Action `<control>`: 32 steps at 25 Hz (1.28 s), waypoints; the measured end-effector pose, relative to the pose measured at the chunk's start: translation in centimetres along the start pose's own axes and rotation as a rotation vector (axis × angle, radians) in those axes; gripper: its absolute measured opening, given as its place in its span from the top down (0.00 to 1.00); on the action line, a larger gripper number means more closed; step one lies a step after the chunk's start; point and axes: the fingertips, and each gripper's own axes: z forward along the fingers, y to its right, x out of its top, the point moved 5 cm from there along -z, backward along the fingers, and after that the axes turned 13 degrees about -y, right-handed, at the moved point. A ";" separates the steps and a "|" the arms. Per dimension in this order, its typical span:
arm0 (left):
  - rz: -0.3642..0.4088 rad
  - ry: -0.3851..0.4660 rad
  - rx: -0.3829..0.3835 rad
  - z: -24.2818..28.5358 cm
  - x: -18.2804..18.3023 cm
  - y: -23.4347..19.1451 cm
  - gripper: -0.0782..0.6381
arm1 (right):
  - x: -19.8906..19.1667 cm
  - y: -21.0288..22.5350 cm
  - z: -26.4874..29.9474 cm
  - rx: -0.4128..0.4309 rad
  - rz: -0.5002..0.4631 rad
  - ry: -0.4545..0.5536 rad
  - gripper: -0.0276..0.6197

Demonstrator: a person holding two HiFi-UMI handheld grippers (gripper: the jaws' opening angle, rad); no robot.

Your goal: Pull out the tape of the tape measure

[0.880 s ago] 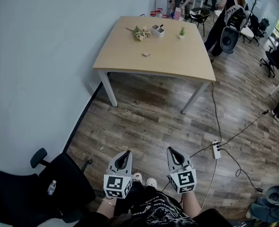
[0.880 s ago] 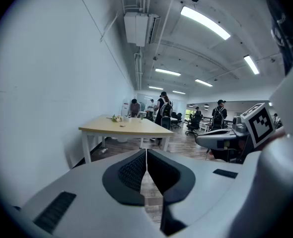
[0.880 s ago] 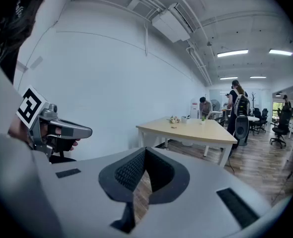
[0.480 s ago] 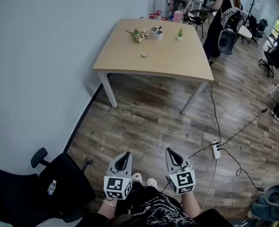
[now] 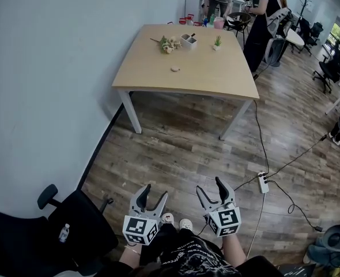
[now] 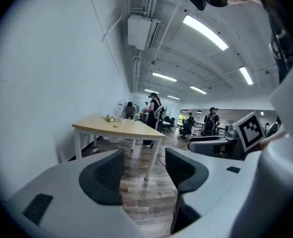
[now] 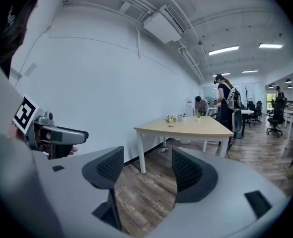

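Note:
A wooden table (image 5: 216, 77) stands far ahead by the white wall. A small pale object (image 5: 175, 68) lies on it; it is too small to tell whether it is the tape measure. My left gripper (image 5: 153, 193) and right gripper (image 5: 210, 187) hang side by side low over the floor, close to my body and far from the table. Both are open with nothing between their jaws. The left gripper view looks past its open gripper (image 6: 144, 165) to the table (image 6: 136, 130). The right gripper view does the same past its gripper (image 7: 142, 170).
A black office chair (image 5: 55, 229) stands at my left. A white power strip (image 5: 263, 183) and cables lie on the wood floor to the right. Flowers (image 5: 169, 42), a white cup (image 5: 188, 39) and a small plant (image 5: 216, 41) sit at the table's far end. People (image 5: 262, 16) stand beyond it.
Both grippers' jaws have spread from together to wide apart. The view has shifted slightly, and the people behind the table have moved.

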 end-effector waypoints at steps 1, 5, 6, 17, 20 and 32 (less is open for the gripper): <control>0.006 0.002 -0.009 0.1 0.2 -0.3 0.54 | 0.2 -0.1 0.2 -0.008 0.001 0.003 0.49; 0.034 0.001 -0.018 0.6 1.0 -2.2 0.54 | 1.2 -0.9 1.4 -0.023 -0.022 0.014 0.49; 0.040 -0.009 -0.024 0.8 1.1 -2.7 0.54 | 1.4 -1.1 1.7 -0.029 -0.030 0.012 0.49; 0.088 -0.079 -0.082 3.8 1.1 -4.9 0.54 | 0.5 -1.0 4.3 -0.085 0.007 -0.033 0.49; 0.069 -0.081 -0.068 5.7 1.5 -5.2 0.54 | 0.8 1.0 5.3 -0.088 0.012 -0.034 0.49; 0.026 -0.053 0.010 16.8 8.5 -5.0 0.54 | 6.1 12.5 11.8 -0.031 -0.028 -0.016 0.49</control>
